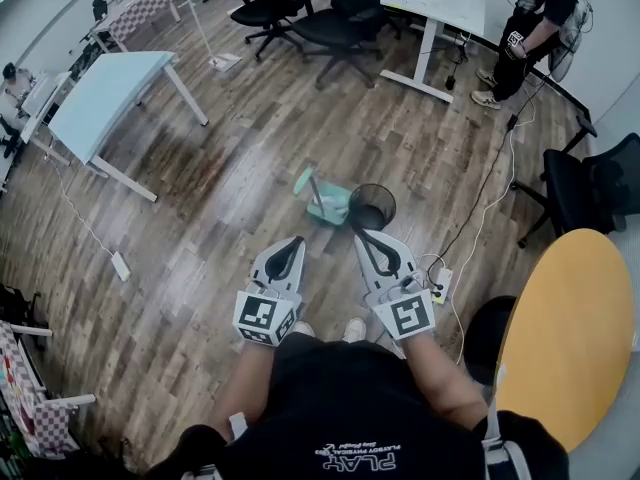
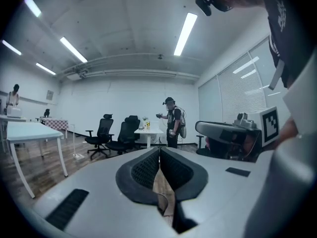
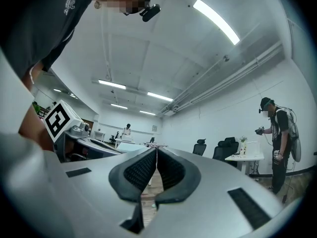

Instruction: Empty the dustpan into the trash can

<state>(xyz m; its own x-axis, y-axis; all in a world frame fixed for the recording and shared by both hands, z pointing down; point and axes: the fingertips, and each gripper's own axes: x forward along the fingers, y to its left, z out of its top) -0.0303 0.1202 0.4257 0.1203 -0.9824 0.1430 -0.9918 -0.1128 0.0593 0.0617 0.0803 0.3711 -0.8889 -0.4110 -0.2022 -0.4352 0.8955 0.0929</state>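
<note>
Floorboards are shared by dustpan and, at its three o'clock, trash can, easily toppled if bumped by left tool or right tool, both closed on nothing.

The picture's right edge is cutting off the yellow round table, and the top edge is cutting off the standing person. The green dustpan and trash can are showing too small to tell their contents.

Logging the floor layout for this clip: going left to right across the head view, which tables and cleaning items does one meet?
Light blue table → green dustpan → black trash can → round yellow table.
</note>
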